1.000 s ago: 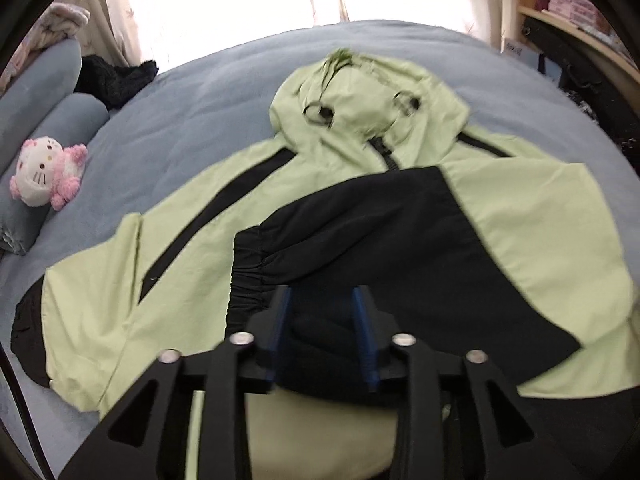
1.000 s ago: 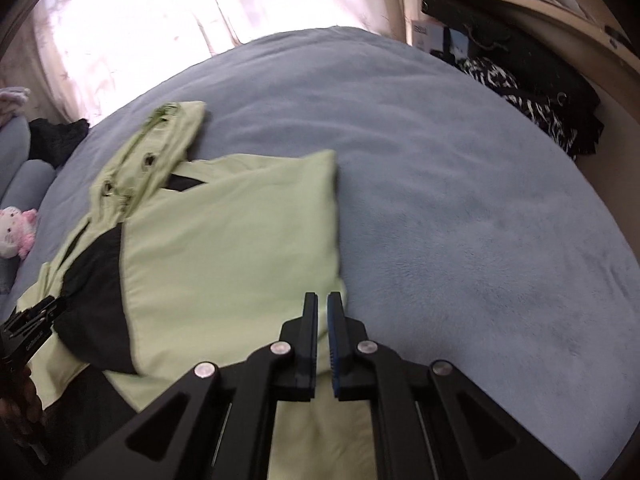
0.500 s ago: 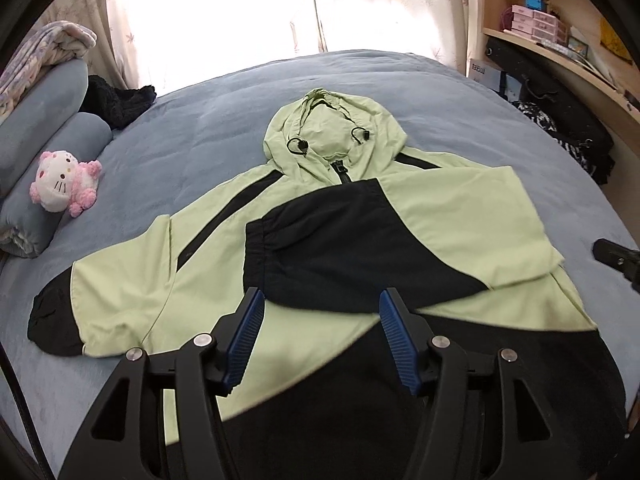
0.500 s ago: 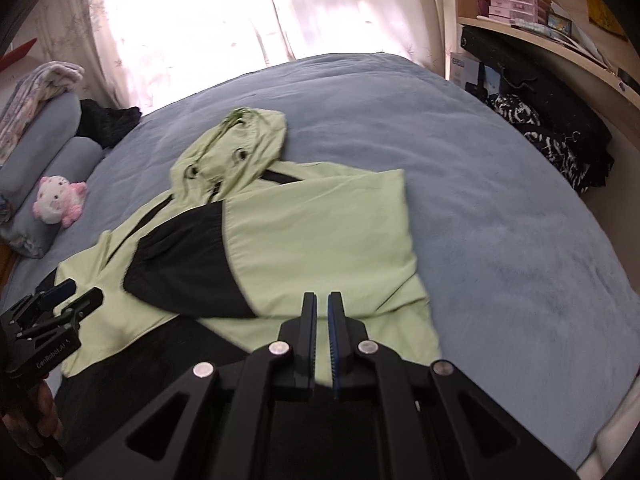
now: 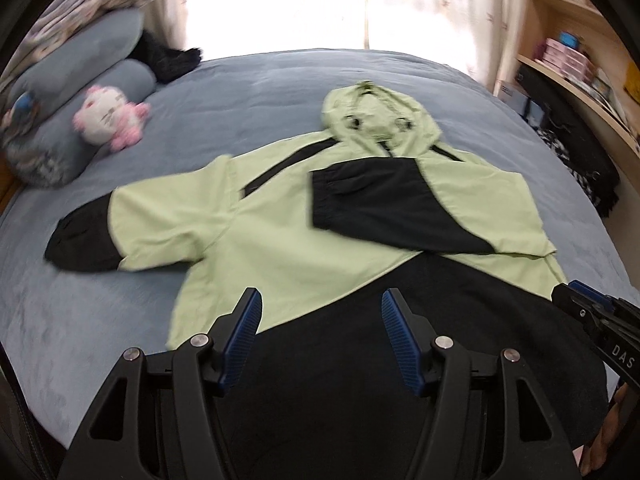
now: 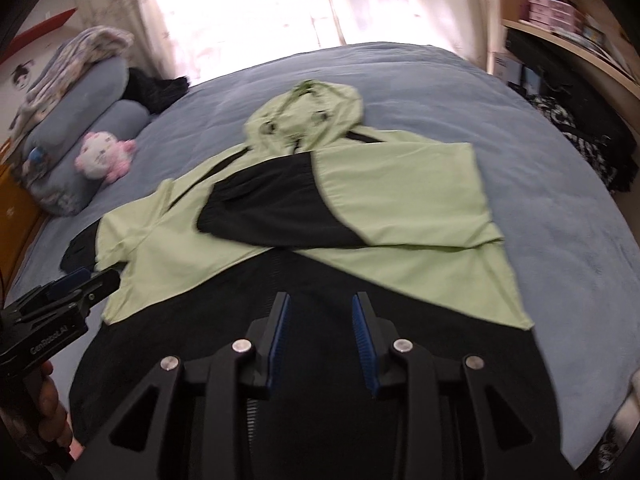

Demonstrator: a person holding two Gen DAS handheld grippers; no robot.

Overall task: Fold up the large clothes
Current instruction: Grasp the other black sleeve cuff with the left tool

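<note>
While the jacket (image 5: 304, 240) lies flat on the bed (image 5: 248, 92), one sleeve (image 5: 384, 208) seemingly folded across it, the left hand-held gripper (image 5: 321, 336) and right hand-held gripper (image 6: 322, 334) hover released, grasping nothing.

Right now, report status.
Left tongs open, right tongs open, both empty. Jacket flat on bed, one sleeve folded in. Nothing blocking.

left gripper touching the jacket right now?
Cannot tell. In the left wrist view the left gripper stands open with nothing between its pads, over the jacket; whether it clears the fabric isn't shown. The right wrist view doesn't settle it either.
</note>
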